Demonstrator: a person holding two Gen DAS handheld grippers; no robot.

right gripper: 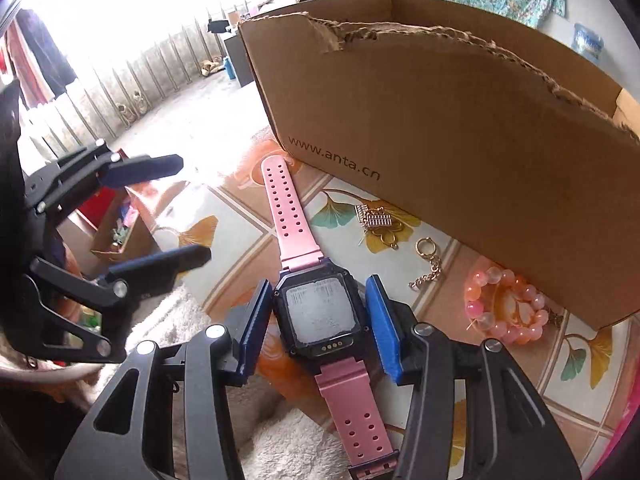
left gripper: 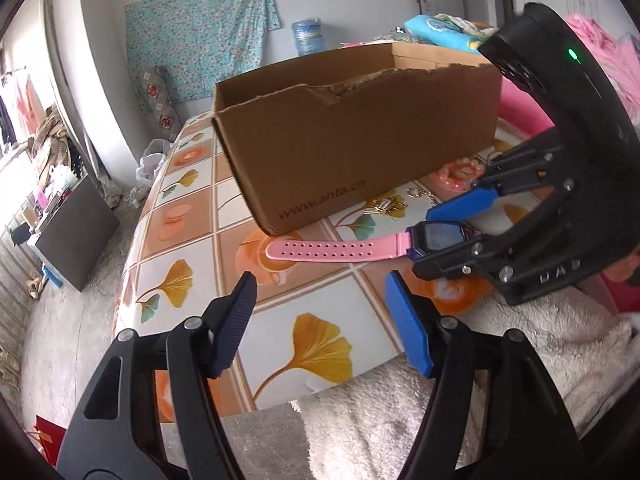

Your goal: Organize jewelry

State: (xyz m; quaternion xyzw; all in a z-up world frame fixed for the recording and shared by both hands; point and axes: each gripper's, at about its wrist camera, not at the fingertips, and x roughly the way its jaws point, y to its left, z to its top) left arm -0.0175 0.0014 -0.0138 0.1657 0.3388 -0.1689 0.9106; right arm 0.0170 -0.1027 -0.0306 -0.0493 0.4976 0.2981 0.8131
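Note:
A pink-strapped watch [right gripper: 320,312] with a black square case sits between the blue pads of my right gripper [right gripper: 318,320], which is shut on the case's sides. In the left wrist view the watch [left gripper: 340,250] sticks out level from the right gripper [left gripper: 444,236], just above the tablecloth. My left gripper [left gripper: 320,320] is open with nothing between its fingers, in front of the strap's free end. From the right wrist it shows as the left gripper [right gripper: 188,212] at the left. A gold clip [right gripper: 376,220], gold key chain [right gripper: 426,258] and pink bead bracelet [right gripper: 506,308] lie by the box.
An open cardboard box [left gripper: 360,140] with a torn rim stands on the leaf-patterned tablecloth [left gripper: 192,280], close behind the jewelry. A white fleece blanket [left gripper: 400,420] lies at the table's near edge. The floor drops off past the table's left side.

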